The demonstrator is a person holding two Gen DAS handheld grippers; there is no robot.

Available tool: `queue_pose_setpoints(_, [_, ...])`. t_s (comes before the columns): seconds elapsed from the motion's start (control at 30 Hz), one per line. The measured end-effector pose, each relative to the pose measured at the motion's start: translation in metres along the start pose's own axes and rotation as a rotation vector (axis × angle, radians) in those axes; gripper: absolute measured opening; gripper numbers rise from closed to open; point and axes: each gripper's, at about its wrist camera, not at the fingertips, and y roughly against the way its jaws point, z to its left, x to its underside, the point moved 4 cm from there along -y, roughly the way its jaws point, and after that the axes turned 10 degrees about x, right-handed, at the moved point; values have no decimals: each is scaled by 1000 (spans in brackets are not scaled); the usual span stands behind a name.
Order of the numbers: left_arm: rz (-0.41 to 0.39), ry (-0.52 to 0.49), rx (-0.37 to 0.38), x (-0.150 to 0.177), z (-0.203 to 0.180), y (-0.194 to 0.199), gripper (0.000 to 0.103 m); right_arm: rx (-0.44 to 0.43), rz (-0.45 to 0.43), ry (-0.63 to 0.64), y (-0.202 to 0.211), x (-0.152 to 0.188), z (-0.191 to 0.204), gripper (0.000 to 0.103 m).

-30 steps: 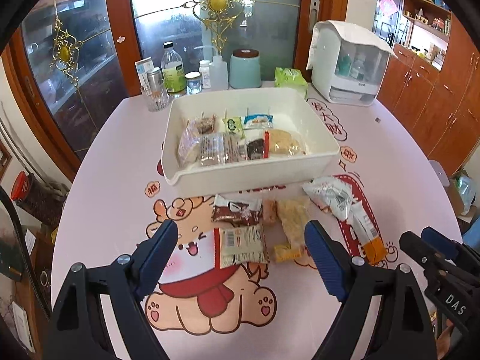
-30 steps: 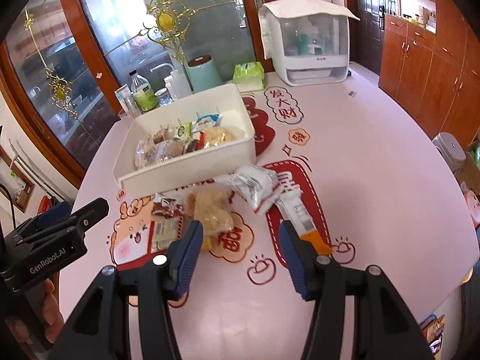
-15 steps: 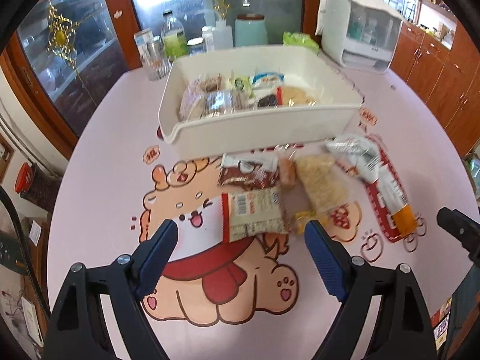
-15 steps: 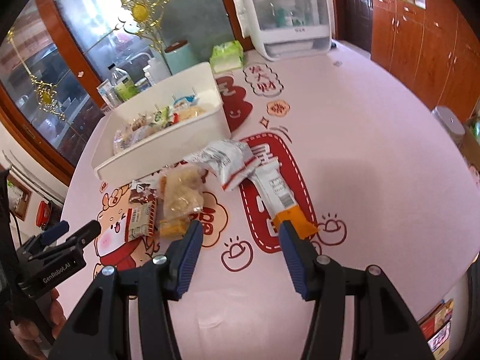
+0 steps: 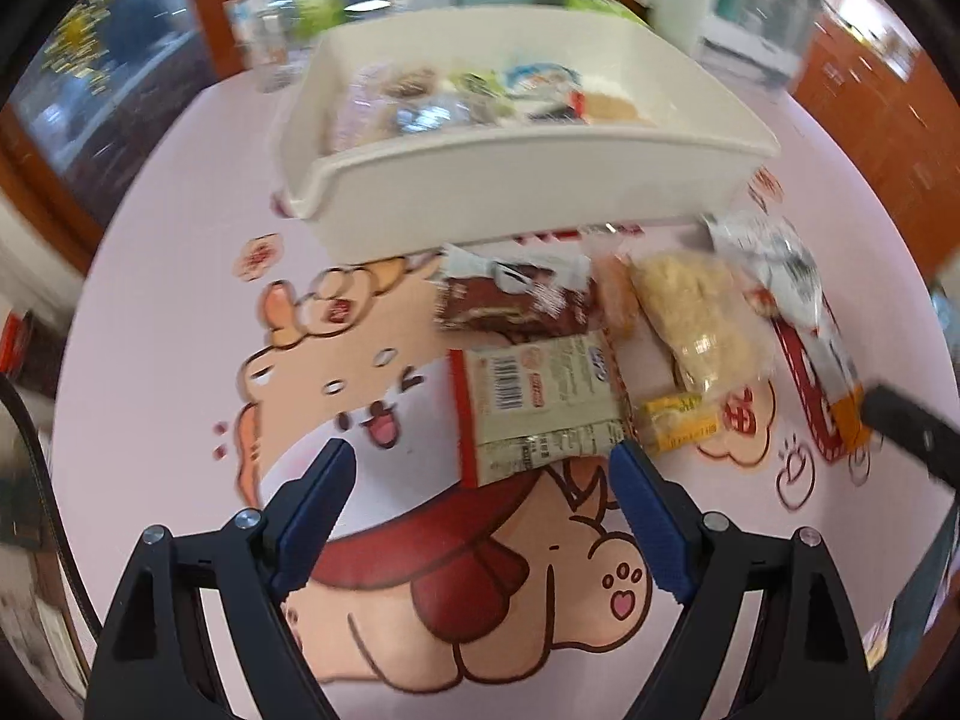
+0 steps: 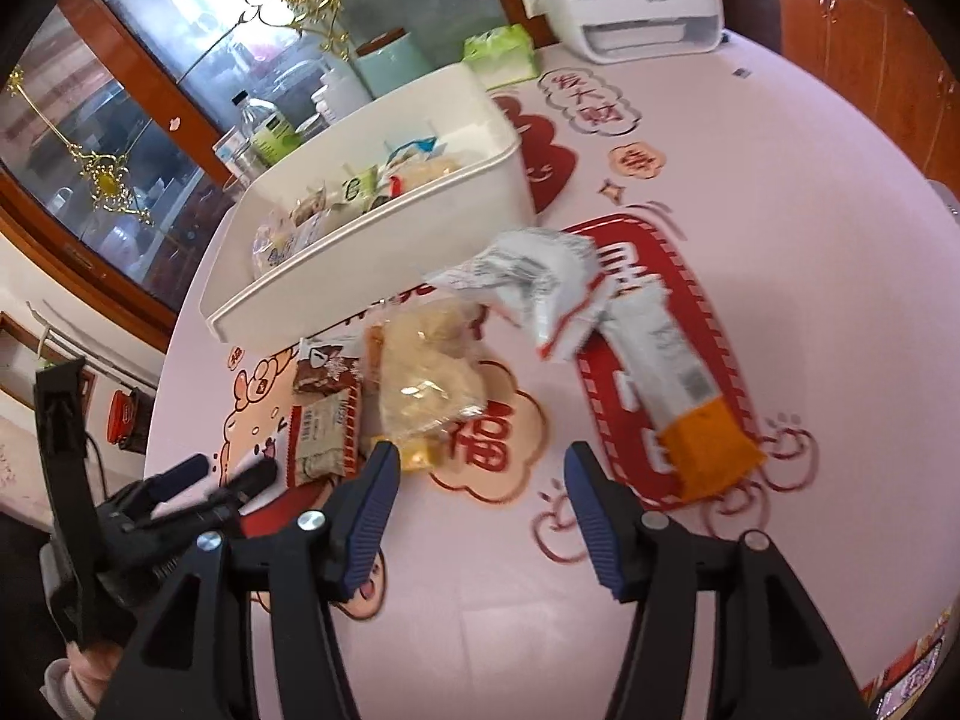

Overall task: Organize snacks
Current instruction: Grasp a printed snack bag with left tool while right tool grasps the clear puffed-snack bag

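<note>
Pink cartoon tablecloth (image 5: 180, 276), white bin (image 5: 516, 180) partly filled at the back. Loose snacks lie in front of it. Your left gripper (image 5: 480, 474) hangs wide open, empty, at the barcode packet (image 5: 540, 402). Right gripper (image 6: 480, 480), jaws just widening, nothing between them, near the orange-tipped bar (image 6: 678, 396). Next: straddle, close, lift into bin.

Both wrist cameras look steeply down, sharing snack pile (image 5: 600, 360).
</note>
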Motion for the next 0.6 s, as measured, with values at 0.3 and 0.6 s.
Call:
queue_pose_setpoints(0.3, [50, -366, 47, -5, -15, -26, 86, 16, 90, 74, -60, -23, 38, 59])
queue_pose_setpoints(0.6, [91, -774, -1, 7, -39, -52, 87, 80, 132, 130, -100, -40, 58, 60])
